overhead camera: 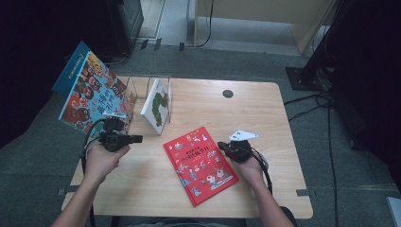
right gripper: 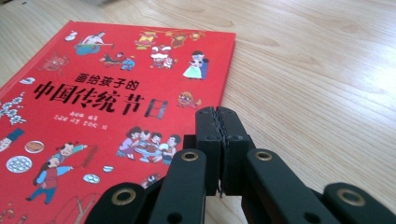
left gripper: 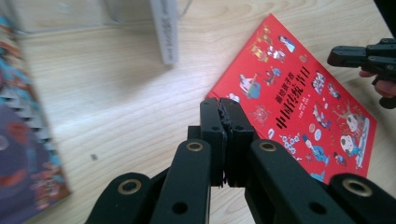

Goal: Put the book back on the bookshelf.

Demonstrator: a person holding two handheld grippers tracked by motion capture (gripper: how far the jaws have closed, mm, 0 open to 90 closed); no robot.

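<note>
A red picture book [overhead camera: 201, 163] lies flat on the wooden table, near its front middle. My left gripper [overhead camera: 140, 138] hovers left of the book and points right toward it, jaws shut with nothing between them. In the left gripper view the closed jaws [left gripper: 226, 106] sit just short of the red book's [left gripper: 299, 102] near corner. My right gripper [overhead camera: 219, 144] is at the book's right edge, pointing left, also shut and empty. Seen in the right gripper view, its tips [right gripper: 218, 112] hang over the edge of the red cover [right gripper: 102, 121].
A blue picture book [overhead camera: 90, 90] leans tilted at the table's left edge. A white book with a green figure [overhead camera: 157, 106] stands in a clear rack [overhead camera: 137, 87] at the back left. The table [overhead camera: 265, 118] is bare wood on the right. Cables run on the floor.
</note>
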